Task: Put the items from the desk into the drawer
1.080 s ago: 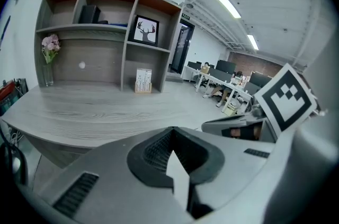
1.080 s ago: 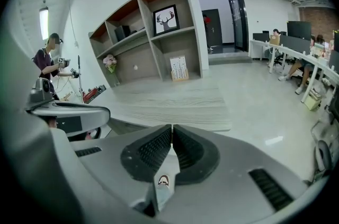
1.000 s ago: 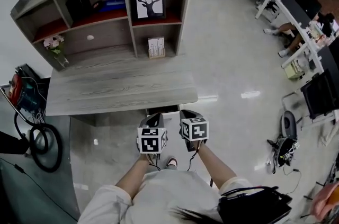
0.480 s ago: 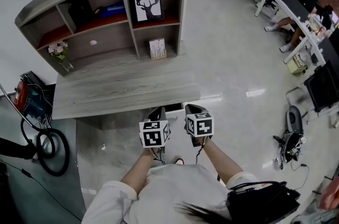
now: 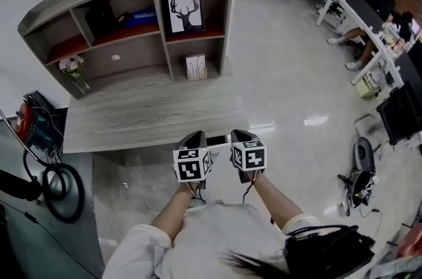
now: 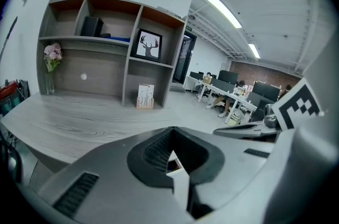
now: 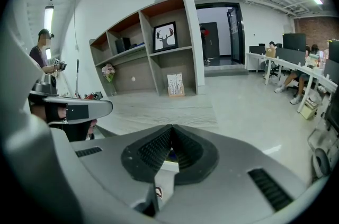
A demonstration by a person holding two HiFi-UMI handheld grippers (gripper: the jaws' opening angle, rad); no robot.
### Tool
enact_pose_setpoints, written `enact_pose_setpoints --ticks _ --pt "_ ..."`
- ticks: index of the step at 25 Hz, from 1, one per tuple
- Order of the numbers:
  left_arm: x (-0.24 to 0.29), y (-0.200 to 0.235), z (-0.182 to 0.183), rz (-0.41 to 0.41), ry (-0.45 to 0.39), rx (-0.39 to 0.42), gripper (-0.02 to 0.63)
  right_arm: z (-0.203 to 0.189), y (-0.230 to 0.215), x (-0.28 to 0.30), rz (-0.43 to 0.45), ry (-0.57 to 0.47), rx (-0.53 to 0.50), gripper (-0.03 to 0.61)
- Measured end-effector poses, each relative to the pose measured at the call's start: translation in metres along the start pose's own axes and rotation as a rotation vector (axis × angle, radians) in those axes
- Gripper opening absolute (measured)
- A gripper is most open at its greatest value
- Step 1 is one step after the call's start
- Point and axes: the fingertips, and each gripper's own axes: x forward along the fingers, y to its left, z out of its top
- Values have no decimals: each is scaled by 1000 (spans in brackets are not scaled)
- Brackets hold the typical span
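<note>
Grey wood-grain desk [image 5: 151, 119] lies just beyond your side-by-side, down-tilted grey left gripper [image 5: 195, 136] and right gripper [image 5: 236, 134], jaws closed, empty.

Deer picture [image 5: 184, 9], flower vase [image 5: 72, 69], coiled hose [image 5: 80, 196]

Left gripper [image 5: 195, 137] and right gripper [image 5: 236, 136] both up slightly vs. one second ago; tips now overlap the desk [image 5: 132, 119] front edge in head view.

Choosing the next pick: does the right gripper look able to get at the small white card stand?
Probably yes: only grey wooden desk lies between the right gripper and the small white card stand in its open bay. The gripper's shut jaws must open first.
</note>
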Motion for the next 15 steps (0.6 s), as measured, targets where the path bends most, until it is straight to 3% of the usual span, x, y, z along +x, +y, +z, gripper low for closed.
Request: enact_pose_setpoints --ticks 15 --pt "25 13 19 -2 -7 -2 -3 25 -9 19 -14 -37 -20 -2"
